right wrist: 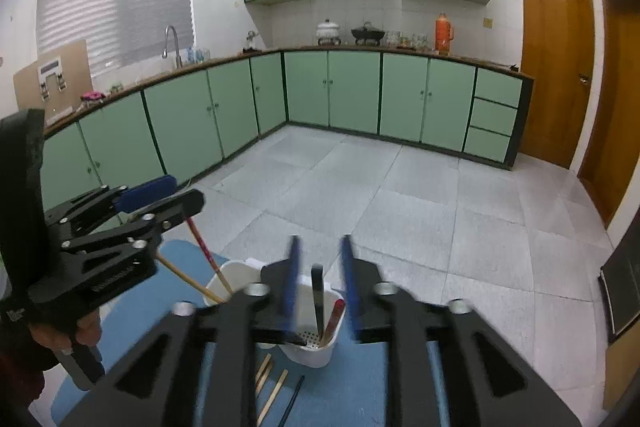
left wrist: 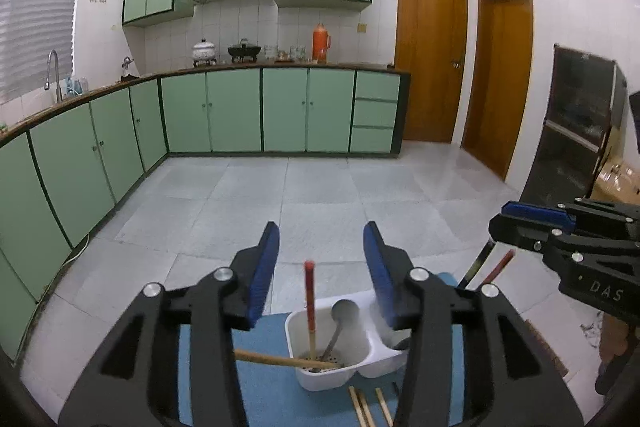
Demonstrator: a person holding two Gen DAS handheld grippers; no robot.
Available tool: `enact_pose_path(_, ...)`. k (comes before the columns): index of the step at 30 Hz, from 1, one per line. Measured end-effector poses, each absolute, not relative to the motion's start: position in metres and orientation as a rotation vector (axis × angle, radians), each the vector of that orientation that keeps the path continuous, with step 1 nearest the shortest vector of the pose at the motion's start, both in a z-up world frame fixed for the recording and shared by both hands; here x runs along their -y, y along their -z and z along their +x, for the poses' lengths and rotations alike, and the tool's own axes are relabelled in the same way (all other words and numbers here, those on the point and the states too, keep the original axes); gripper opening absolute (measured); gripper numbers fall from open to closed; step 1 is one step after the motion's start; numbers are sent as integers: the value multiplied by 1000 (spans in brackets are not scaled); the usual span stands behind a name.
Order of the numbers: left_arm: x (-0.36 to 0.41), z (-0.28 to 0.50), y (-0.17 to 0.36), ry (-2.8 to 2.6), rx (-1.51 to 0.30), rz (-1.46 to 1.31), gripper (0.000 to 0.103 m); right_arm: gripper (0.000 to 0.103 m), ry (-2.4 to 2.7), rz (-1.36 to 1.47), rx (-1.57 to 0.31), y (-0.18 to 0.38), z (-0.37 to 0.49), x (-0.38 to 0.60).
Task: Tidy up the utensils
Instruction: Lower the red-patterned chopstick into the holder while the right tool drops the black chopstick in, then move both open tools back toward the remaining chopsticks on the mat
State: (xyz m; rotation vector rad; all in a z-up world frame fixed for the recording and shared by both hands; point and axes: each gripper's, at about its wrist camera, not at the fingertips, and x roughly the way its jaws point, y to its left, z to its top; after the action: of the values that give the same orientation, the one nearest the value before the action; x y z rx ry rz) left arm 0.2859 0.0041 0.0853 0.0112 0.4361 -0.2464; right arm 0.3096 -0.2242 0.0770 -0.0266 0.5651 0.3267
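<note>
1. Since both tools are raised above the white two-compartment holder (left wrist: pixel 340 359), the light holder could be knocked over if either one is lowered carelessly.
2. The left hand-held gripper (left wrist: pixel 322 267) is seen released, its jaws spread and empty; just below and ahead of it stand a red-tipped chopstick (left wrist: pixel 309 303), a metal spoon (left wrist: pixel 340 319) and a leaning bamboo chopstick (left wrist: pixel 280 359), which could be levered out by a descending finger.
3. The right hand-held gripper (right wrist: pixel 320 275) is likewise seen released and empty, with a dark utensil (right wrist: pixel 318 303) and a red-handled one (right wrist: pixel 334 319) upright between its jaws; either could be snagged.
4. Loose bamboo chopsticks (right wrist: pixel 272 383) lie flat on the blue mat (right wrist: pixel 352 391) beneath the right tool, nearer its wrist than the holder; being thin, they are likely to slip or roll when pinched.
</note>
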Motion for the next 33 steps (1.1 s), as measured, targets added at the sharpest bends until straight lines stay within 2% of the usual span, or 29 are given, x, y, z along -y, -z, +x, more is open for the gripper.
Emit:
enact_pose_path(4,-15,262,-99,236,-379,-2,64,56,-297,-10,-500,-91,286,240)
enact_pose_path(6,-22,240,-103,222,-340,-8,77,72,-276,6,-468,-95,267,250)
enact_pose_path(8,-24,221,-103,216,-312,-11,86,80,-266,15,-448,-95,254,256)
enact_pose_path(9,-27,207,-100,202,-299,-12,90,86,-260,18,-442,-93,244,258)
enact_pose_path(12,-28,181,-90,191,-300,-18,91,94,-225,33,-434,-79,215,263)
enact_pose_path(17,-29,137,-51,172,-368,-8,95,97,-180,49,-482,-40,174,267)
enact_pose_path(26,-32,94,33,143,-555,66,95,97,-108,70,-660,53,120,258)
enact_pose_path(31,-37,82,71,121,-647,53,95,96,-66,36,-690,86,98,244)
enact_pose_path(33,-40,76,83,112,-673,52,95,87,-78,43,-718,98,92,236)
